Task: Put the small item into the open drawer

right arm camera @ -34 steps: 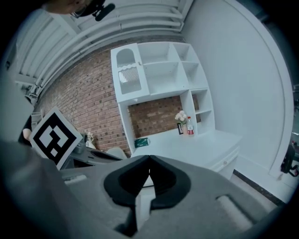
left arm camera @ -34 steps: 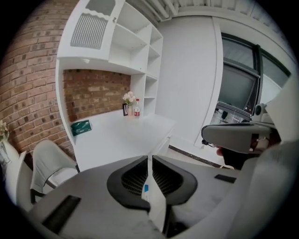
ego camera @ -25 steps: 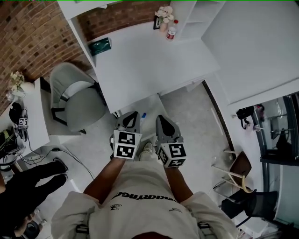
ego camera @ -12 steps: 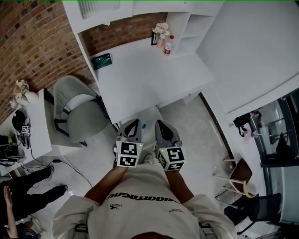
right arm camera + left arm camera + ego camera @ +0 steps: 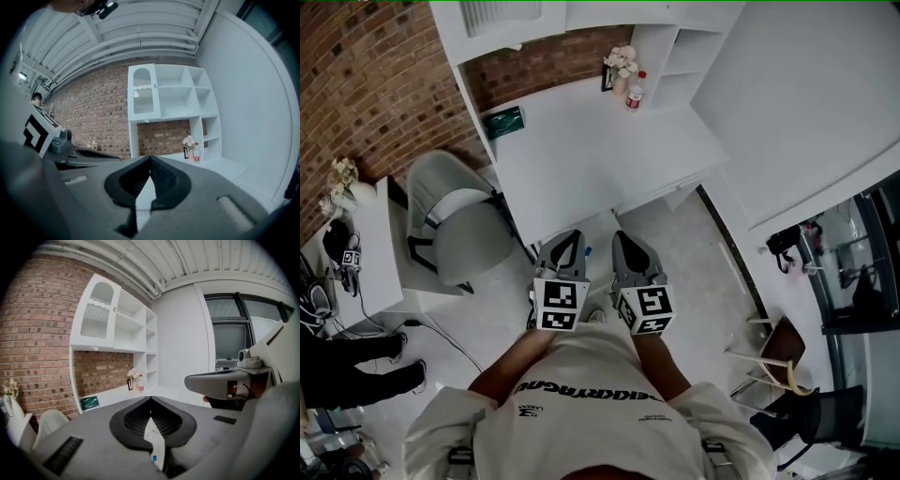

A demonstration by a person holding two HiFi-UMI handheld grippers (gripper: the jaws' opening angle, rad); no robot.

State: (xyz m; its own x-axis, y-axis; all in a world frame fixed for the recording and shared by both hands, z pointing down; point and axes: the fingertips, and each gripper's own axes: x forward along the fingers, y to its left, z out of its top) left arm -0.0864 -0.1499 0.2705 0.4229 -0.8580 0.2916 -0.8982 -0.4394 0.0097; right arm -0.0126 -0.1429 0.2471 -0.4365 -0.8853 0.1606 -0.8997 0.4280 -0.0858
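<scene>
The left gripper (image 5: 151,399) was shut: its jaws met tip to tip and held nothing. Behind the tips a narrow slit showed only pale ground and a blue speck. The right gripper (image 5: 150,157) hung just beside it, on its right. Its jaws were likewise pressed together at the tips and held nothing. Both pointed the same way, a little downward, with a marker cube (image 5: 560,305) behind each pair of jaws, near the person's forearms. A small blue thing (image 5: 588,251) lay on the floor (image 5: 675,234), below and between the two pairs of jaws and apart from both. Whether it was the item to be put away could not be told. Ahead of the jaws stood a white desk (image 5: 600,150), its near edge just beyond the tips. On it, ahead and to the left of the left jaws, lay a green packet (image 5: 503,122). At the desk's far end, ahead of the right jaws, stood a bunch of flowers (image 5: 622,58) and a bottle (image 5: 635,92) against a white shelf unit (image 5: 680,42). A grey chair (image 5: 455,220) stood to the left of the left jaws, with the brick wall (image 5: 366,84) behind it.
</scene>
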